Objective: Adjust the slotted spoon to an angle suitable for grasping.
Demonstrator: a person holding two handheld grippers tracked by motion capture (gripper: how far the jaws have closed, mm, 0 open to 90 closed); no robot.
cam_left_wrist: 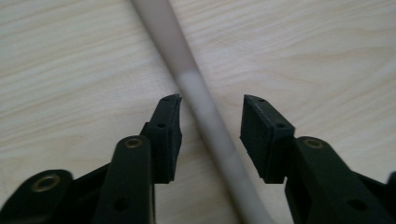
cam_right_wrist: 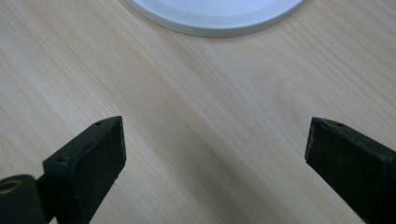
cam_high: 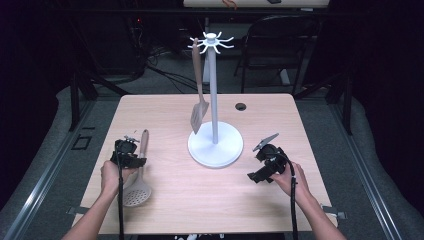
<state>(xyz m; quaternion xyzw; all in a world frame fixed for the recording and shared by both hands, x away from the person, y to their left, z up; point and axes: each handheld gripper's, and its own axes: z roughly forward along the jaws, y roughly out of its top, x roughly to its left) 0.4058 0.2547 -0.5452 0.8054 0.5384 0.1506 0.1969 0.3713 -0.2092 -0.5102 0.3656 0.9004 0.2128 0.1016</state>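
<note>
Utensils: 2, slotted spoon (cam_high: 137, 187) handle between left gripper (cam_left_wrist: 210, 105) half-open fingers; right gripper (cam_right_wrist: 215, 126) wide, empty.

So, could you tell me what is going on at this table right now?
A person is working with a claw in each hand. The left claw is lowered over the handle of a slotted spoon lying on the wooden table, its jaws on either side of the handle with gaps showing, not yet clamped. The right claw waits wide open with nothing in it, near the white utensil stand, where a spatula already hangs.
</note>
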